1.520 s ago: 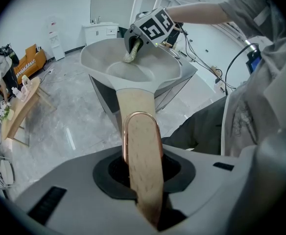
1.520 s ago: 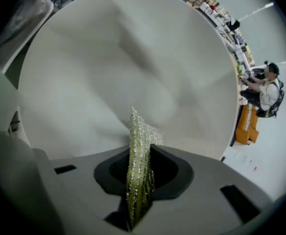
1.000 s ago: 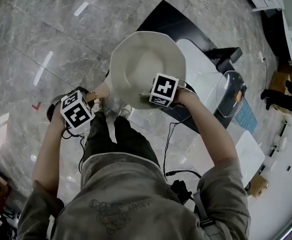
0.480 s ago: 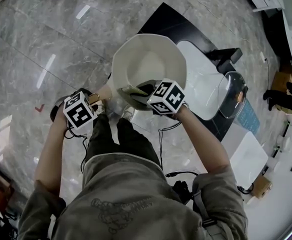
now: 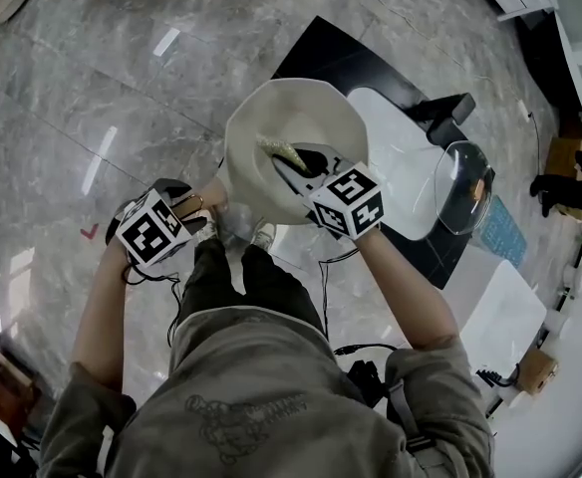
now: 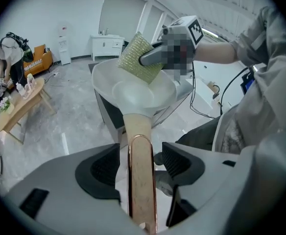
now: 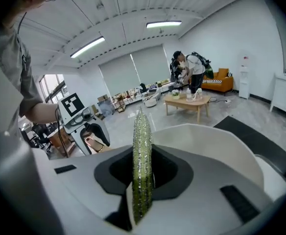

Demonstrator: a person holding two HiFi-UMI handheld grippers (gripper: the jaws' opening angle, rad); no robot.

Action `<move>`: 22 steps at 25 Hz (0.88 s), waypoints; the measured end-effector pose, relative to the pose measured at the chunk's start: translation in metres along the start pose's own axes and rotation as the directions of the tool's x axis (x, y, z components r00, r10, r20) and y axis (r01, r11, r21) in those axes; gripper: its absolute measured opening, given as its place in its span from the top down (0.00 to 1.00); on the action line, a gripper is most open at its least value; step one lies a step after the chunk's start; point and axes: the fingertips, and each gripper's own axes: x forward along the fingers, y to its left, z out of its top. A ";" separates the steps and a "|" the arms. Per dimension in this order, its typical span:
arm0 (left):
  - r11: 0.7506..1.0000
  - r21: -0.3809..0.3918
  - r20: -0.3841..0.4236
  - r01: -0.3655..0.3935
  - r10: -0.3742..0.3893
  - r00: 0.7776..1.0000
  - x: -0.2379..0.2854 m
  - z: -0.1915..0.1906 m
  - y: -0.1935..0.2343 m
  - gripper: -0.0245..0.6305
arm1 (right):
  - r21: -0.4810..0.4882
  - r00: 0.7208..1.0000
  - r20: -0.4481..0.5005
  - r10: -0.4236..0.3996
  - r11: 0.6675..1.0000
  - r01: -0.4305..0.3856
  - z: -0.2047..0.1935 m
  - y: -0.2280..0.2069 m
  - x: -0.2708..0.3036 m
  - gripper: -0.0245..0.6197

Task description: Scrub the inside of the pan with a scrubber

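I hold a white pan [image 5: 301, 118] tilted up over the floor. Its tan, copper-edged handle [image 6: 142, 170] runs between the jaws of my left gripper [image 6: 140, 168]. Those jaws are opening, and a thin gap shows on each side of the handle. In the head view the left gripper [image 5: 216, 212] is at the pan's near left. My right gripper [image 5: 296, 167] is shut on a yellow-green scrubber [image 5: 281, 151], which lies against the pan's inner wall. Edge-on, the scrubber [image 7: 142, 165] stands between the right gripper's [image 7: 142, 180] pads.
Below the pan a black mat [image 5: 321, 48] carries a white board [image 5: 406, 167] and a glass lid [image 5: 462, 187]. Grey marble floor surrounds it. People stand at a wooden table [image 7: 189, 102] across the room, with an orange sofa behind.
My right gripper has carried the scrubber from the pan's near rim up into its bowl. The left gripper and pan have shifted slightly.
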 end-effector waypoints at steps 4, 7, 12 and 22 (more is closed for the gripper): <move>1.000 0.002 0.052 -0.031 0.031 0.998 -0.019 0.014 0.002 0.56 | -0.002 0.993 0.074 -0.089 0.996 0.089 0.026 -0.009 -0.018 0.85; 0.998 0.017 0.094 -0.066 0.064 0.994 -0.039 0.026 0.004 0.56 | -0.001 0.982 0.122 -0.143 0.989 0.145 0.049 -0.012 -0.034 0.85; 0.988 -0.012 0.240 -0.156 0.154 0.958 -0.087 0.061 0.010 0.56 | -0.040 0.955 0.208 -0.210 0.974 0.222 0.091 -0.009 -0.067 0.85; 0.933 -0.062 0.573 -0.355 0.324 0.753 -0.190 0.148 0.015 0.78 | -0.064 0.848 0.441 -0.293 0.933 0.355 0.175 0.021 -0.138 0.85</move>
